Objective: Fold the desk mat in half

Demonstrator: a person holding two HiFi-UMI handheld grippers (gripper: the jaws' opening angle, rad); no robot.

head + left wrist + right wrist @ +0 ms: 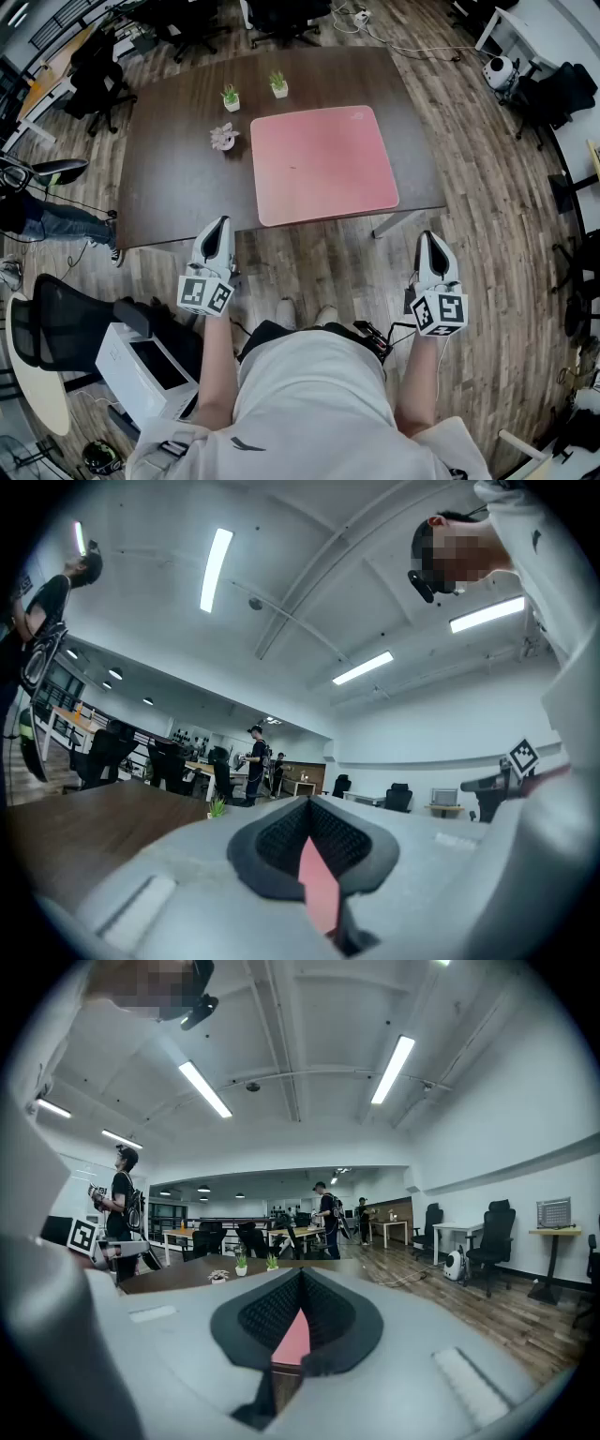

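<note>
A pink desk mat (322, 164) lies flat and unfolded on the dark brown table (169, 178), on its right half, reaching the near edge. My left gripper (219, 227) is held just short of the table's near edge, left of the mat's near left corner, shut and holding nothing. My right gripper (428, 239) hovers off the table's near right corner over the floor, also shut and holding nothing. In the left gripper view the jaws (309, 803) meet, with a sliver of the mat (319, 883) behind them. The right gripper view shows the same: closed jaws (300, 1274) and the mat (294, 1340) beyond.
Two small potted plants (231, 97) (278, 85) and a pale ornament (224, 138) stand on the table, left of and behind the mat. A black mesh chair (56, 328) and a white box (141, 375) sit at my left. Other people and office chairs surround the table.
</note>
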